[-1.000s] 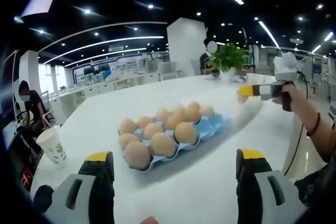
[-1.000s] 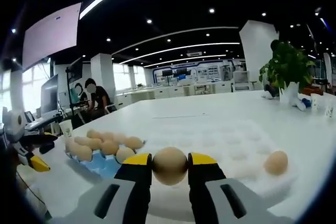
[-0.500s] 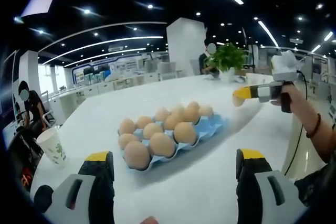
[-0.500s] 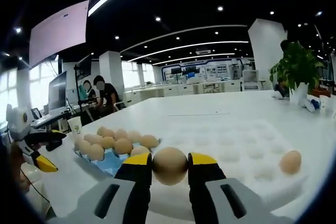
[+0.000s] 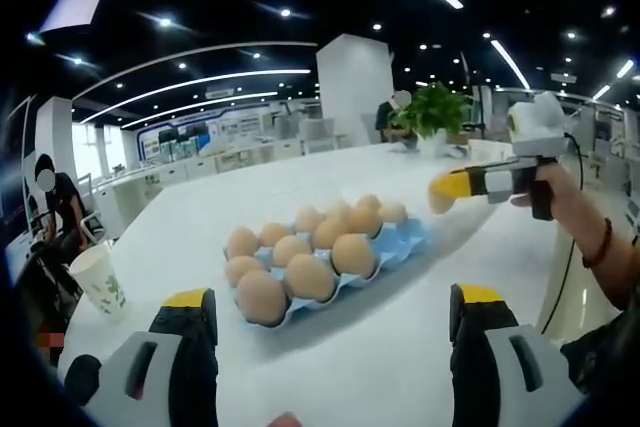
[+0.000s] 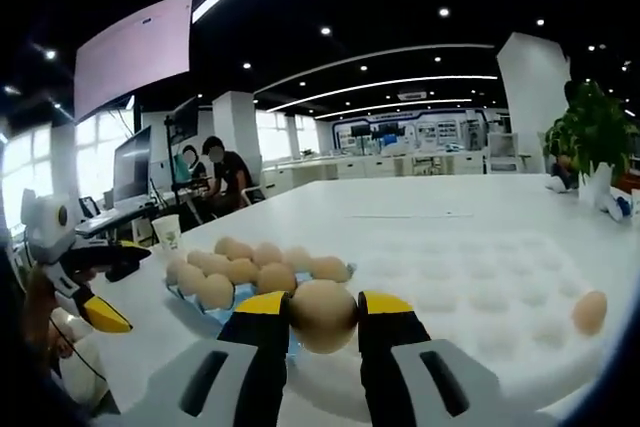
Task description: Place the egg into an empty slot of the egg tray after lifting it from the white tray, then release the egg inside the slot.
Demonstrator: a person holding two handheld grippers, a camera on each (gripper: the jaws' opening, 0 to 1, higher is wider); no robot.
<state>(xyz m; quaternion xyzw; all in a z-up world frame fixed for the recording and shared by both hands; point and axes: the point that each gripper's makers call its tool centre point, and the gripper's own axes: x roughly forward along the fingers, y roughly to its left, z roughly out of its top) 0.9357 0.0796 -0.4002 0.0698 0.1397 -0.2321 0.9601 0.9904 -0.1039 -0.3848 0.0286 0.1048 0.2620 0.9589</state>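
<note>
Egg (image 6: 322,314) sits clamped between right hand-held gripper (image 6: 323,319) jaws.

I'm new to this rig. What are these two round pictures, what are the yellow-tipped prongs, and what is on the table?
A person holds a two-jaw gripper in each hand, and a fisheye camera rides on each. In the left gripper view, the left gripper is open above the blue egg tray, and the right gripper comes in from the right. In the right gripper view, the right gripper holds an egg. Beyond it on the table are the white tray, with one egg left, and a paper cup.
</note>
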